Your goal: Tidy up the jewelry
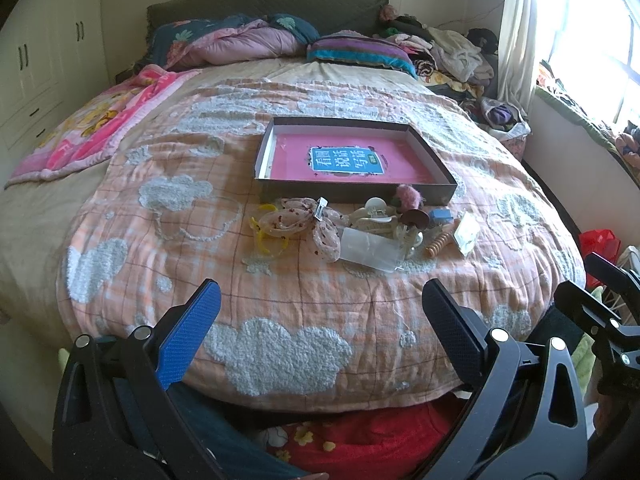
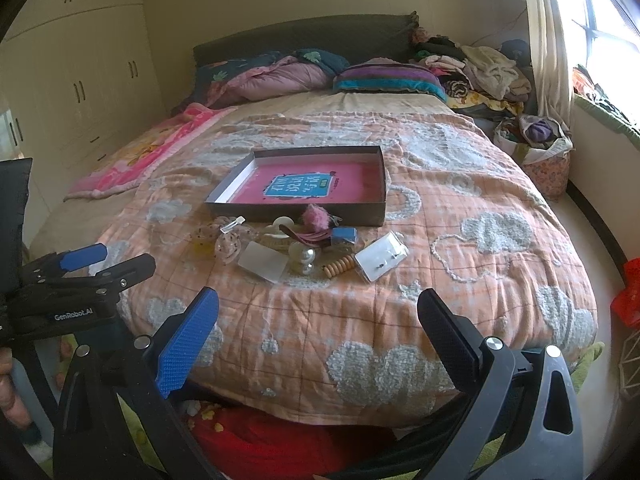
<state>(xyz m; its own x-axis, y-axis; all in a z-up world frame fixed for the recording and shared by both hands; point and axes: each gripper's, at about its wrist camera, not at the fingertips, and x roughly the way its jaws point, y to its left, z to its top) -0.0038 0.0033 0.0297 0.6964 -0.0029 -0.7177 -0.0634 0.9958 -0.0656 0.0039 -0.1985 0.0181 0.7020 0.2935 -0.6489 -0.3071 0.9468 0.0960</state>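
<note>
While both tongs hang over the near edge of the bed, nothing is gripped: left tongs [image 1: 320,320] spread wide at bottom of the left wrist view, right tongs [image 2: 318,320] spread wide at bottom of the right wrist view, both released. Left tongs also show at lower left of the right wrist view, right tongs at the right edge of the left wrist view. Jewelry pile sits mid-frame on the orange cloud-pattern quilt [image 1: 280,300], just in front of the shallow dark box [image 1: 356,192], which holds a pink book with a blue label [image 1: 346,160]. In the pile, left to right in the left wrist view: yellow bangle [image 1: 268,244], dotted sheer scrunchie [image 1: 304,220] with a small clear clip [image 1: 321,205] on it, clear plastic pouch [image 1: 370,254], white claw clip [image 1: 376,208], pink fuzzy hair tie [image 1: 408,196] touching the box front, small blue box [image 1: 440,216], wooden bead bracelet [image 1: 438,245], clear earring case [image 2: 380,262] at the right end of the pile. Pearl piece [image 2: 306,258] sits between pouch and beads. Items mostly touching or overlapping. Pink blanket [image 1: 92,132] at left of the bed, pillows and clothes heap at the headboard, wardrobe [image 2: 80,80] upper left, window upper right.
</note>
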